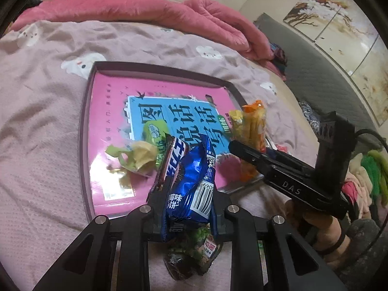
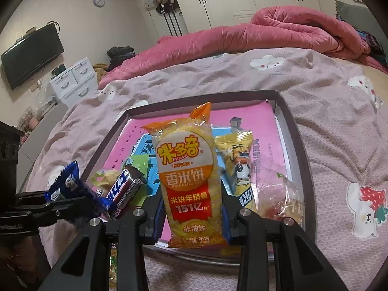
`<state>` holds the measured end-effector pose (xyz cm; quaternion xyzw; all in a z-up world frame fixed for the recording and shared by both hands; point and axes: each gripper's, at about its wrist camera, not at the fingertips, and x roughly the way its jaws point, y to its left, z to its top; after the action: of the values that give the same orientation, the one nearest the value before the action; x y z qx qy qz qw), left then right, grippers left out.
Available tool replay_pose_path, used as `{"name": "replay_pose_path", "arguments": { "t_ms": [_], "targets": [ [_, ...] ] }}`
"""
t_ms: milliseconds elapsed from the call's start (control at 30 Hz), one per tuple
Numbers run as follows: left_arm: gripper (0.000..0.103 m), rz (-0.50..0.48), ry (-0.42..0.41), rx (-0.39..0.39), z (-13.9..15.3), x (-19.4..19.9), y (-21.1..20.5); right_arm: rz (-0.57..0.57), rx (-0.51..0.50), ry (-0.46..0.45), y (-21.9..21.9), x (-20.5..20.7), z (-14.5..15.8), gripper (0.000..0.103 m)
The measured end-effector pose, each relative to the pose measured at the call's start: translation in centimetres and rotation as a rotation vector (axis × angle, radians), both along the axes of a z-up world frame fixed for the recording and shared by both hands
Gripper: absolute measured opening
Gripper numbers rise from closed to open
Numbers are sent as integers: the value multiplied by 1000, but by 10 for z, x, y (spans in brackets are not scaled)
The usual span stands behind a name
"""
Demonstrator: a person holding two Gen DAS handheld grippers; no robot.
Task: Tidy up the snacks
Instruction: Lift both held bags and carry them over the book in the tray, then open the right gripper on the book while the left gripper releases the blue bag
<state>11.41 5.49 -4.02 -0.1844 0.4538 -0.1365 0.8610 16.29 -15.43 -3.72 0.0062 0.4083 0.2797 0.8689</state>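
My left gripper [image 1: 189, 194] is shut on a blue biscuit packet [image 1: 194, 184] with a barcode, held over the near edge of a shallow tray [image 1: 83, 131] with a pink printed floor. A brown chocolate bar [image 1: 171, 160] leans right behind the packet. My right gripper [image 2: 191, 208] is shut on a tall orange and yellow rice cracker packet [image 2: 189, 181], upright over the tray's [image 2: 291, 126] near side. From the left wrist view, the right gripper [image 1: 242, 150] comes in from the right with that packet [image 1: 252, 131]. The left gripper [image 2: 80, 201] and blue packet [image 2: 65, 186] show at lower left.
In the tray lie crumpled green and yellow wrappers [image 1: 135, 157], a yellow packet [image 2: 238, 169] and a clear bag of sweets [image 2: 278, 206]. A green packet [image 1: 194, 249] lies on the bed under my left gripper. A rolled pink quilt [image 2: 278, 31] lies across the far side of the bed.
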Motion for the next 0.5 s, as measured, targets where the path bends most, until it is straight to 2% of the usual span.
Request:
{"name": "replay_pose_path", "arguments": {
  "t_ms": [500],
  "targets": [
    [26,28,20,-20,-7,17,17,0,-34,-17,3,-3,-3,38]
  ]
}}
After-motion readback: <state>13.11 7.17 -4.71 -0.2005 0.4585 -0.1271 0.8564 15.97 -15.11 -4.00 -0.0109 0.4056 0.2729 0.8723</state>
